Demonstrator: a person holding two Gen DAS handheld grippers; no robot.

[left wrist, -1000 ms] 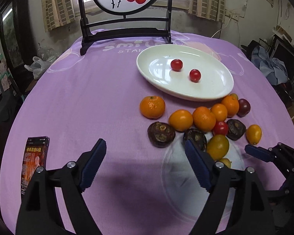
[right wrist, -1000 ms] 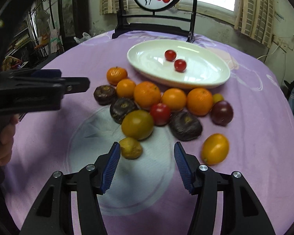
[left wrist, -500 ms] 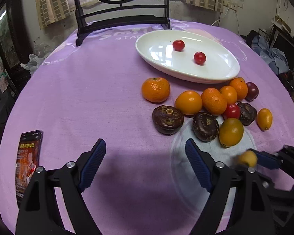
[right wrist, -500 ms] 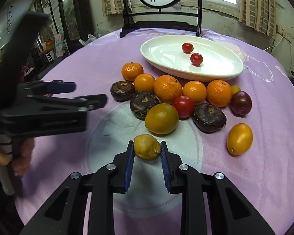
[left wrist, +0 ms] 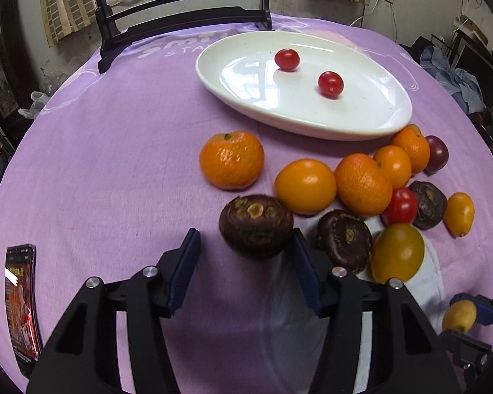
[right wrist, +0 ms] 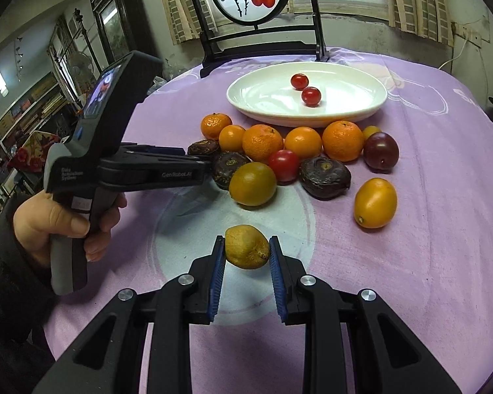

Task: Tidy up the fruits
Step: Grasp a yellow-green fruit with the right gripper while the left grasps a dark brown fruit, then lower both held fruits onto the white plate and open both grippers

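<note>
Left claw now straddles brown fruit; right claw keeps lemon.

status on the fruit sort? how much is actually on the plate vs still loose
Early. Done: two cherry tomatoes sit on the white plate. In hand: the right gripper is shut on a small yellow lemon, off the cloth; the left gripper is open around a dark brown fruit, not yet closed. Left: the oranges, another tomato, the plum and the other dark fruits on the purple cloth.
</note>
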